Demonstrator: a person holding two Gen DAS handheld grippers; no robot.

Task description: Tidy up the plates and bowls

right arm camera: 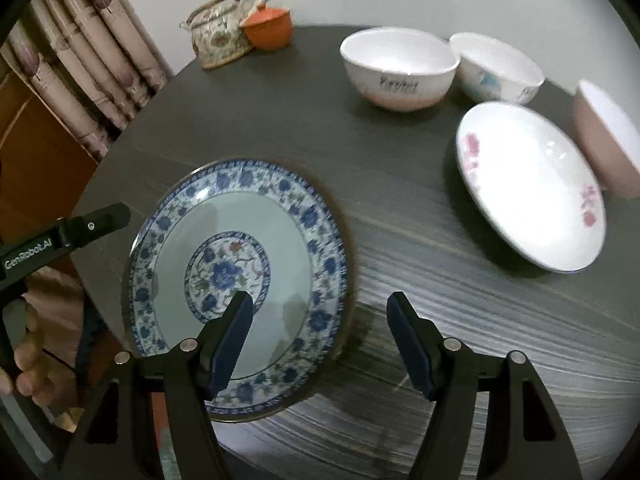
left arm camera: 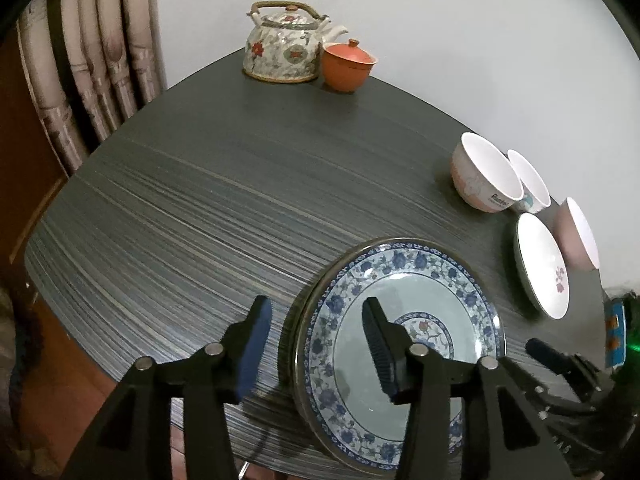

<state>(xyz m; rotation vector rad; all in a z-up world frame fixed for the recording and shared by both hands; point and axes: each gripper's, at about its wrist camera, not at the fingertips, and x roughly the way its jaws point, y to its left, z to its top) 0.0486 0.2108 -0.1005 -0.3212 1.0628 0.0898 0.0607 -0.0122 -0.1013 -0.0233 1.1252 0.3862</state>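
A blue-and-white floral plate [left arm camera: 420, 280] lies flat on the dark striped table [left arm camera: 200, 200], near its front edge. My left gripper [left arm camera: 317, 304] stands open astride the plate's left rim, one finger over the table and one over the plate's well. Seen from the right wrist, my right gripper [right arm camera: 319, 296] is open astride the right rim of the same plate [right arm camera: 224, 216]. Neither pair of pads presses on it. To the right lies a white plate with pink flowers [right arm camera: 528, 188], tilted against a pink bowl [right arm camera: 604, 140]. Behind them stand a white-and-pink bowl [right arm camera: 396, 68] and a white bowl with blue print [right arm camera: 496, 68].
A floral teapot [left arm camera: 284, 44] and an orange lidded cup [left arm camera: 348, 64] stand at the table's far corner by the wall. Curtains [left arm camera: 92, 60] hang at the left. A hand [right arm camera: 24, 356] holds the left gripper's handle beyond the table's left edge.
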